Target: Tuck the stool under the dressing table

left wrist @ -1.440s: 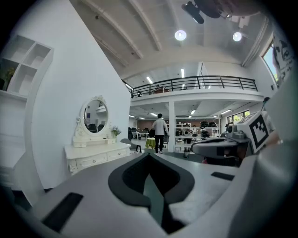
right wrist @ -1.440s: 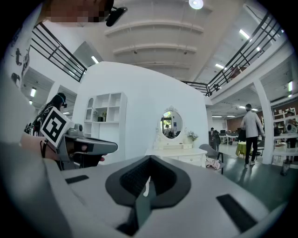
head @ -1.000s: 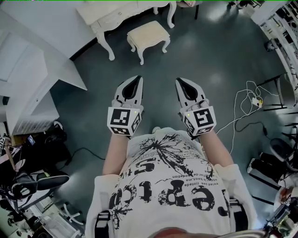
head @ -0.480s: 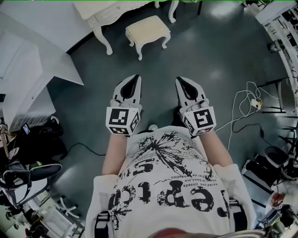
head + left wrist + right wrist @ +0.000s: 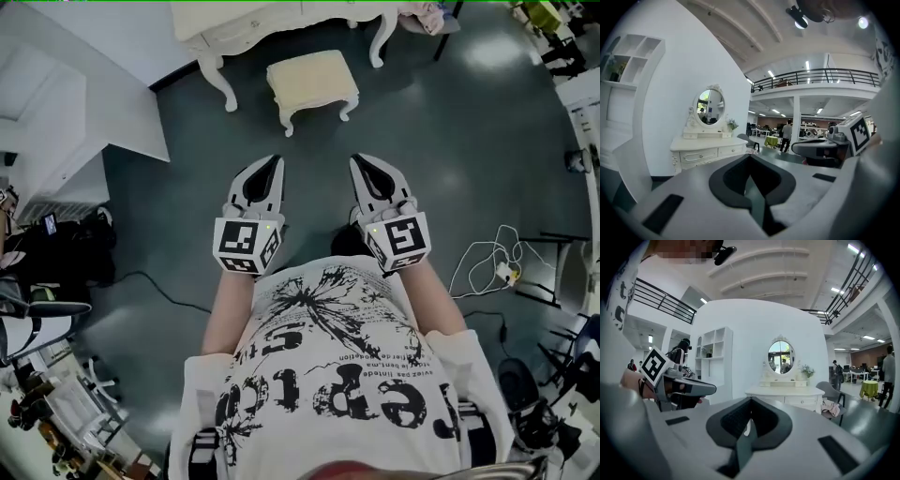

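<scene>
The stool (image 5: 312, 82) stands on the floor (image 5: 441, 141) just in front of the table (image 5: 272, 21), out from under it and clear of the table's legs. Against half a second ago it sits a little lower and further right in the head view, and more of the table front shows above it. Both grippers keep their place in that view. The left gripper (image 5: 273, 162) and right gripper (image 5: 362, 161) are side by side and well short of the stool. We see each pair of jaws closed tip to tip with nothing between them. Their own views look over the jaws at the table (image 5: 705, 152) (image 5: 785, 394) and its oval mirror (image 5: 708, 107). Bare floor lies between the jaws and the stool, and it widens to the right. A white wall unit (image 5: 84, 112) bounds the left side, near the table's left leg. A chair (image 5: 427, 17) stands at the table's right end. A loose cable (image 5: 483, 262) lies on the floor to our right, now lower in view than before.
</scene>
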Action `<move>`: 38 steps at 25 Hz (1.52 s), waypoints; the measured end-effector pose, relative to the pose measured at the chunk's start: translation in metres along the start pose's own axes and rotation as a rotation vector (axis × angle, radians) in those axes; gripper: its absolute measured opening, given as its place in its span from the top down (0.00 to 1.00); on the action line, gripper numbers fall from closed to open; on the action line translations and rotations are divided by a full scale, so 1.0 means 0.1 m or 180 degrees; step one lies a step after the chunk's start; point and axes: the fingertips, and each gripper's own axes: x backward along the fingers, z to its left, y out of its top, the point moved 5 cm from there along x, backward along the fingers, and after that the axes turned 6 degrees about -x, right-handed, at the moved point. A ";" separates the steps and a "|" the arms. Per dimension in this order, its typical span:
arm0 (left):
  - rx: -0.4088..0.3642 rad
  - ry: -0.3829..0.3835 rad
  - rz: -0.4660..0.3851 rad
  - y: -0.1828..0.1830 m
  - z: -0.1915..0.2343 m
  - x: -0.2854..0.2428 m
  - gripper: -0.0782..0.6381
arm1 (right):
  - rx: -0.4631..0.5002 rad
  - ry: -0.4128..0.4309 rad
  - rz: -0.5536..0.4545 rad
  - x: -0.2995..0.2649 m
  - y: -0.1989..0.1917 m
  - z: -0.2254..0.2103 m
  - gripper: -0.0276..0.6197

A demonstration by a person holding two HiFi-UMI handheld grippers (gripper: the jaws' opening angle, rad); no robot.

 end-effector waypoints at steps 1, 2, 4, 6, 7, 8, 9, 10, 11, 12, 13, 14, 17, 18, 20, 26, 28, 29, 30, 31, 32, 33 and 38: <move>-0.0002 0.0057 0.0003 0.04 -0.05 -0.17 0.87 | 0.0013 0.0052 0.0016 -0.07 0.02 -0.21 0.93; 0.0008 0.0118 0.0008 0.07 -0.09 -0.33 0.87 | 0.0019 0.0097 0.0043 -0.15 0.04 -0.42 0.93; 0.0065 0.0231 0.0036 0.11 -0.13 -0.66 0.87 | 0.0016 0.0185 0.0114 -0.31 0.08 -0.81 0.93; 0.0142 0.0329 0.0090 0.11 -0.12 -0.96 0.87 | 0.0020 0.0275 0.0194 -0.51 0.10 -1.16 0.93; 0.0176 0.0372 0.0120 0.10 -0.10 -1.10 0.87 | 0.0032 0.0323 0.0238 -0.61 0.11 -1.31 0.93; 0.0203 0.0411 0.0145 0.09 -0.07 -1.24 0.87 | 0.0051 0.0370 0.0283 -0.72 0.10 -1.44 0.93; 0.0226 0.0445 0.0161 0.07 -0.04 -1.37 0.87 | 0.0073 0.0413 0.0328 -0.83 0.09 -1.56 0.93; 0.0249 0.0475 0.0172 0.06 0.00 -1.49 0.87 | 0.0091 0.0446 0.0371 -0.94 0.07 -1.68 0.93; 0.0277 0.0501 0.0181 0.03 0.03 -1.61 0.87 | 0.0098 0.0471 0.0416 -1.04 0.05 -1.78 0.93; 0.0312 0.0525 0.0192 0.00 0.07 -1.71 0.87 | 0.0093 0.0492 0.0463 -1.14 0.02 -1.87 0.93; 0.0348 0.0546 0.0204 -0.04 0.11 -1.79 0.87 | 0.0080 0.0515 0.0510 -1.23 -0.03 -1.94 0.93; 0.0377 0.0562 0.0217 -0.08 0.16 -1.87 0.87 | 0.0067 0.0541 0.0555 -1.34 -0.08 -1.99 0.93; 0.0378 0.0573 0.0236 -0.25 0.42 -2.13 0.87 | 0.0070 0.0588 0.0634 -1.72 -0.24 -2.09 0.93; 0.0376 0.0562 0.0231 -0.31 0.54 -2.23 0.87 | 0.0074 0.0582 0.0647 -1.88 -0.28 -2.12 0.93; 0.0379 0.0527 0.0225 -0.42 0.78 -2.44 0.87 | 0.0052 0.0532 0.0675 -2.18 -0.36 -2.18 0.93; 0.0367 0.0345 0.0342 -0.83 1.41 -3.06 0.87 | -0.0123 0.0397 0.0775 -3.05 -0.69 -2.39 0.93; 0.0427 0.0322 0.0373 -1.03 1.62 -3.30 0.87 | -0.0161 0.0416 0.0815 -3.38 -0.87 -2.46 0.93; 0.0452 0.0321 0.0388 -1.15 1.70 -3.41 0.87 | -0.0169 0.0426 0.0834 -3.52 -0.97 -2.50 0.93; 0.0470 0.0321 0.0419 -1.28 1.74 -3.51 0.87 | -0.0185 0.0433 0.0866 -3.63 -1.10 -2.53 0.93; 0.0483 0.0319 0.0464 -1.43 1.76 -3.59 0.87 | -0.0215 0.0440 0.0915 -3.72 -1.25 -2.56 0.93; 0.0499 0.0318 0.0513 -1.58 1.77 -3.67 0.87 | -0.0251 0.0446 0.0977 -3.79 -1.41 -2.59 0.93; 0.0525 0.0320 0.0557 -1.75 1.77 -3.75 0.87 | -0.0283 0.0454 0.1042 -3.86 -1.58 -2.62 0.93; 0.0640 0.0349 0.0773 -2.78 1.70 -4.14 0.87 | -0.0307 0.0504 0.1385 -4.17 -2.67 -2.80 0.93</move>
